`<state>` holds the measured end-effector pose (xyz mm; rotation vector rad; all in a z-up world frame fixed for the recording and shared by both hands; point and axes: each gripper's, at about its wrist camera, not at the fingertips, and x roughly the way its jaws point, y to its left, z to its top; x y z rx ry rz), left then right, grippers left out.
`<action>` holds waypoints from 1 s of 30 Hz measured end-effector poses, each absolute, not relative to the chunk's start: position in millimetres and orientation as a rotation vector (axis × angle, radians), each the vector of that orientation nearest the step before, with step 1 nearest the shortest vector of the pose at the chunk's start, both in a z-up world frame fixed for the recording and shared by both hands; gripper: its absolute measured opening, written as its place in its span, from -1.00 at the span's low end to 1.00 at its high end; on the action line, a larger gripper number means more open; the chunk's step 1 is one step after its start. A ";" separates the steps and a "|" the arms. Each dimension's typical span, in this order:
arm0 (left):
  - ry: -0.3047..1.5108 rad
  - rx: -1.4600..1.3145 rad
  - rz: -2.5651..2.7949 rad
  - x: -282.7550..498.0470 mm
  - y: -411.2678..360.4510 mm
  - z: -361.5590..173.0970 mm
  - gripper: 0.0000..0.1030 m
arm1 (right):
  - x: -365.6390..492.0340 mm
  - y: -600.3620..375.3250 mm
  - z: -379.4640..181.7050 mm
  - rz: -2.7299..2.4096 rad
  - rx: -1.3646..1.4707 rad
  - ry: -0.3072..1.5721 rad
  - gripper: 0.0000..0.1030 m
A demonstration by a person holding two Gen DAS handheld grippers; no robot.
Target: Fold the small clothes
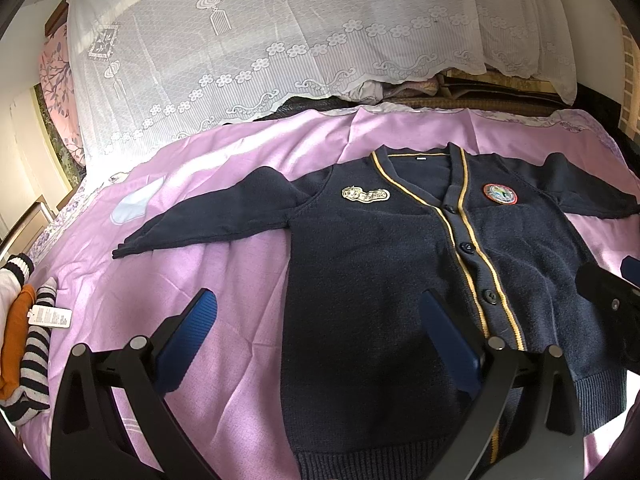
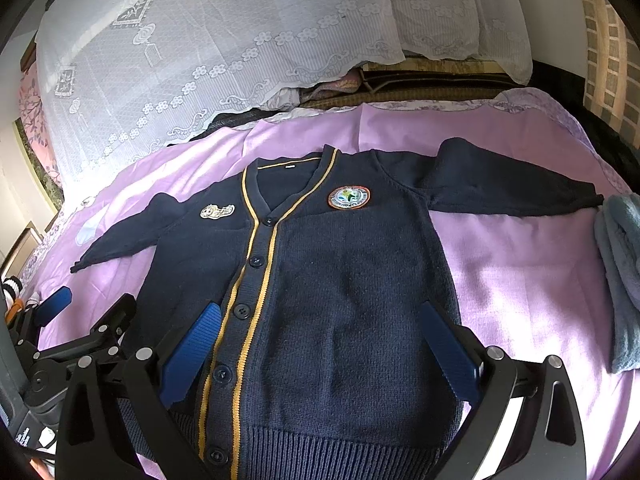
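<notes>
Navy cardigan flat beneath both parted tools.

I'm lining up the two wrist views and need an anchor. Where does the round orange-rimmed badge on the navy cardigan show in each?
Left wrist: round badge sits right of centre, right of the yellow-trimmed button placket.
Right wrist: round badge sits just right of centre, right of the placket.
Shared landmark: the white lace cover behind the cardigan.

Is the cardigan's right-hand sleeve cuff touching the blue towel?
Touching. In the right wrist view the sleeve cuff meets the blue towel edge with no purple sheet showing between.
</notes>
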<state>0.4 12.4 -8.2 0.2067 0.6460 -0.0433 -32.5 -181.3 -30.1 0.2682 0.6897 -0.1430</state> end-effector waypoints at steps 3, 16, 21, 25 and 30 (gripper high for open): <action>0.647 0.207 -0.044 0.6 12.4 -8.0 0.92 | -32.6 -181.4 -30.1 -0.142 0.268 0.690 0.93; 0.682 0.200 -0.044 5.6 22.3 -18.2 0.92 | -35.5 -202.2 -28.5 -0.137 0.224 0.563 0.93; 0.733 0.164 -0.097 14.0 24.4 -24.2 0.92 | -41.7 -231.8 -32.3 -0.148 0.260 0.467 0.93; 0.764 0.135 -0.131 21.7 24.8 -27.5 0.92 | -41.9 -280.3 -30.6 -0.199 0.417 0.474 0.93; 0.801 0.212 -0.102 37.6 10.4 -36.1 0.92 | -44.0 -351.9 -44.6 -0.291 0.644 0.490 0.48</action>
